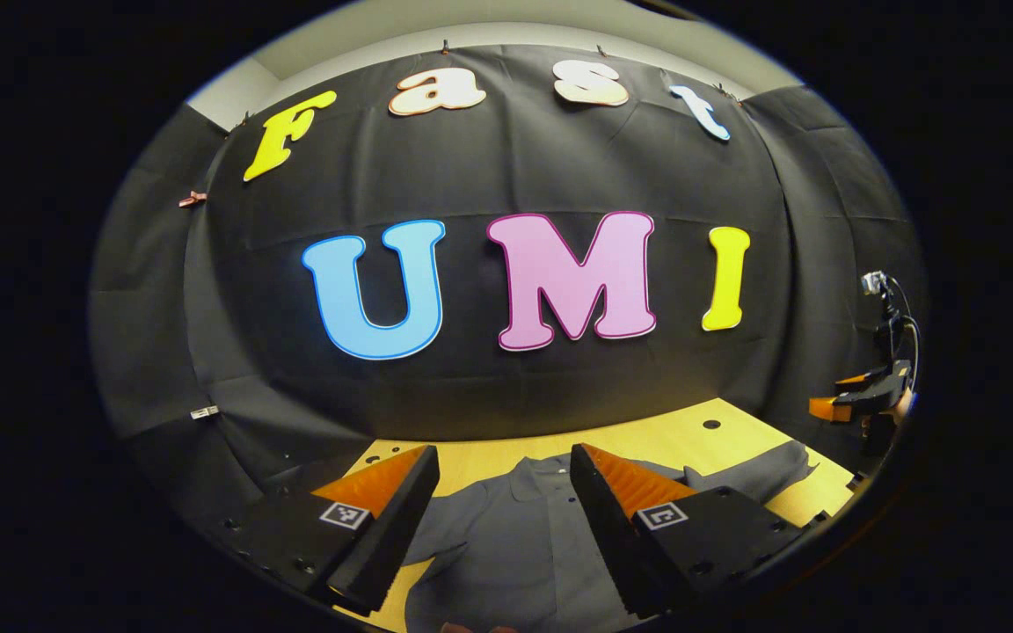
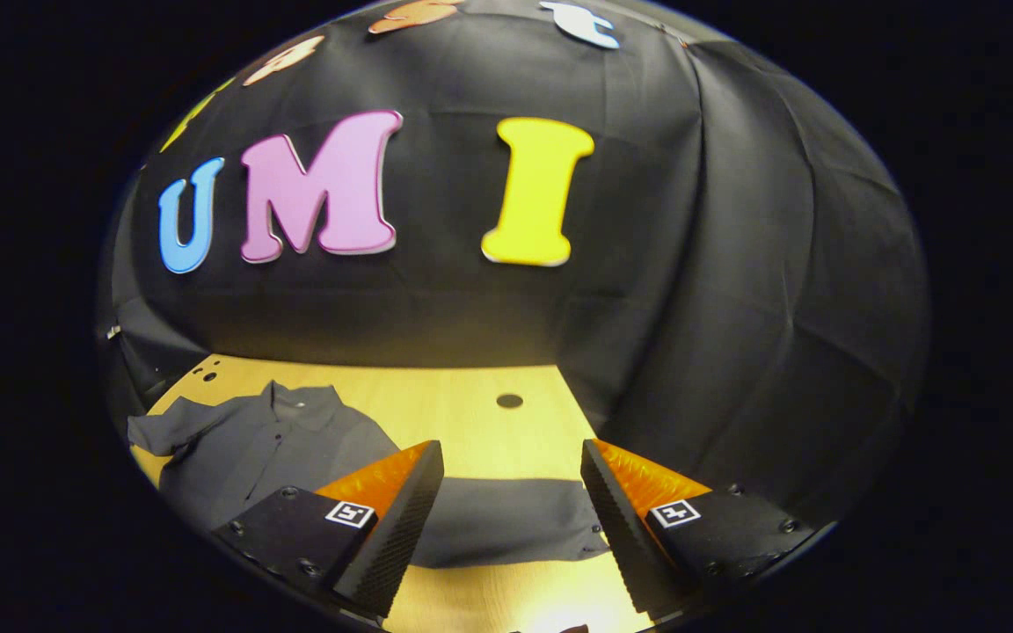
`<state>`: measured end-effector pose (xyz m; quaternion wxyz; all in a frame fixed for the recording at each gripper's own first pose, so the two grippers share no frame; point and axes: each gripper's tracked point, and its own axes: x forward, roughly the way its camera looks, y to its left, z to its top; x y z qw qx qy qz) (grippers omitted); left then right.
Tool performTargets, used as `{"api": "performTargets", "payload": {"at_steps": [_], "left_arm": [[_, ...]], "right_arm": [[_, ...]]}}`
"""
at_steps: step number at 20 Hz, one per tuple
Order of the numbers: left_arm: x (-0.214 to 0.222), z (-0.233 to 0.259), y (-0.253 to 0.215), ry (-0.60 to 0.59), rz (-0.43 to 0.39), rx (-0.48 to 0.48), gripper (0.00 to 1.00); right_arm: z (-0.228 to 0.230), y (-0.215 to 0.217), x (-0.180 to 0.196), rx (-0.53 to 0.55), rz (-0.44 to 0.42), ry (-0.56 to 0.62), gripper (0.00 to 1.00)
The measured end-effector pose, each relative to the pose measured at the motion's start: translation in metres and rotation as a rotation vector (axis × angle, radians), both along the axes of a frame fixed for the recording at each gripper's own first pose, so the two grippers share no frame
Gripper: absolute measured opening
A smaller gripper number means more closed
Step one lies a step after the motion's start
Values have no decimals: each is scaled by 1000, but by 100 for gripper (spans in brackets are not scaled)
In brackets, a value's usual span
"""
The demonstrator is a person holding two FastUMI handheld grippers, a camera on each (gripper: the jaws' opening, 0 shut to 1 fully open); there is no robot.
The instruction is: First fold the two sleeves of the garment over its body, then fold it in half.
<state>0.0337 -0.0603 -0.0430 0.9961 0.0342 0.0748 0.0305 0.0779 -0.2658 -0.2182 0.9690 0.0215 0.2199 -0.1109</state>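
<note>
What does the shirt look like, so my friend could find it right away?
Look at the yellow wooden table in front of the black cloth wall. A dark grey shirt lies flat on it, collar toward the wall and both short sleeves spread out. It is the soft, floppy thing there, not hard like the orange and black claws.
</note>
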Motion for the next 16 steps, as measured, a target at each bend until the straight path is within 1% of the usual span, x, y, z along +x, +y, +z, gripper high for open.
{"api": "performTargets", "payload": {"at_steps": [3,6,7,10,14,16], "left_arm": [[-1,-10,-8,36,17,12,94],[-3,-21,-12,67,46,23,95],[-5,-24,-14,80,53,32,97],[-9,-29,-18,110,69,55,97],[-13,-32,-16,127,106,34,97],[-14,-34,-12,138,126,42,97]], "right_arm": [[-56,-28,3,24,-38,100,98],[-103,-48,9,6,-40,175,98],[-117,-54,12,2,-39,199,98],[-154,-68,14,23,-47,259,98],[-194,-83,7,67,-71,329,98],[-208,-83,2,105,-77,360,98]]}}
